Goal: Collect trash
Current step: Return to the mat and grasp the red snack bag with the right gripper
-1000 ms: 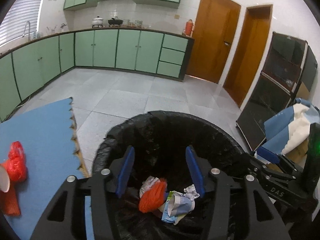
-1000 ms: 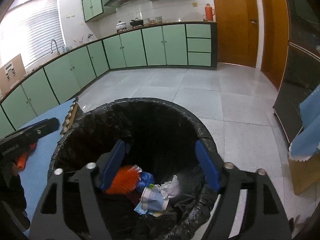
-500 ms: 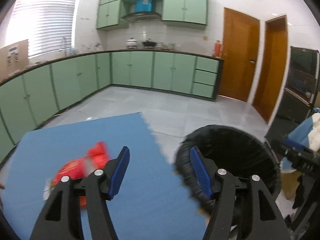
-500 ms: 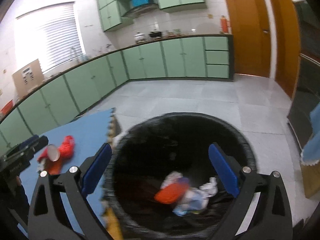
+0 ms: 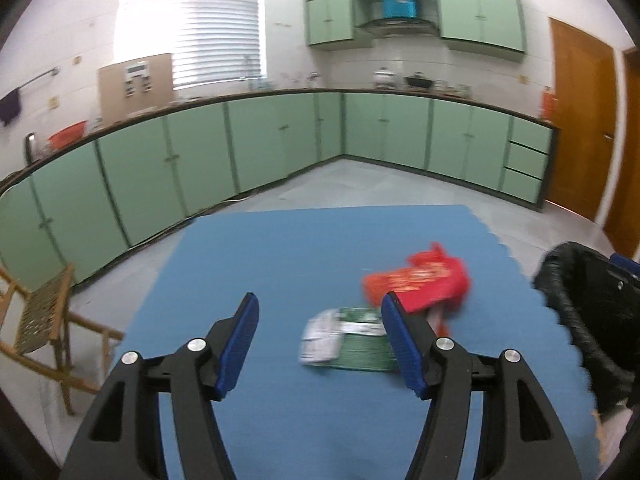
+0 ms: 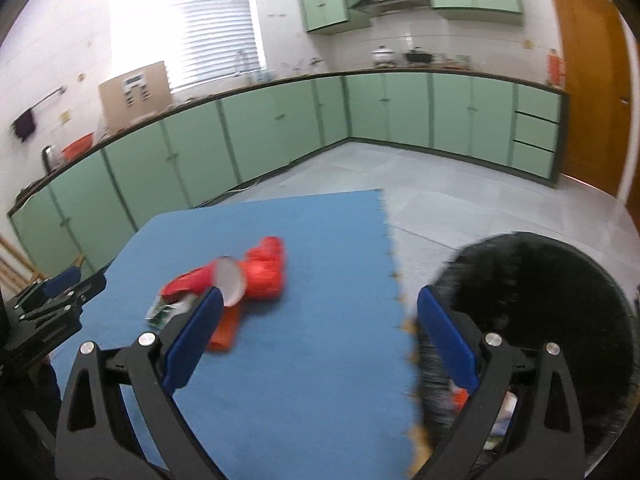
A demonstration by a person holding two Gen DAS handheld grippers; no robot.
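Red wrapper (image 5: 420,282), green packet (image 5: 360,338) print blurred, unreadable.

Wrappers (image 5: 416,286) on mat (image 5: 280,248); bin (image 6: 552,304) right of mat.

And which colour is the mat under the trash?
Blue; the mat shows best in the left wrist view.

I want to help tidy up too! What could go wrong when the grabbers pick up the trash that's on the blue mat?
The trash lies in one heap: the red plastic bag, paper cup and green packet overlap, so one grab might lift only part and scatter the rest. Both the left gripper and right gripper face that heap, so they might bump. The black trash bin sits off the blue mat, so a loose piece could drop on the floor.
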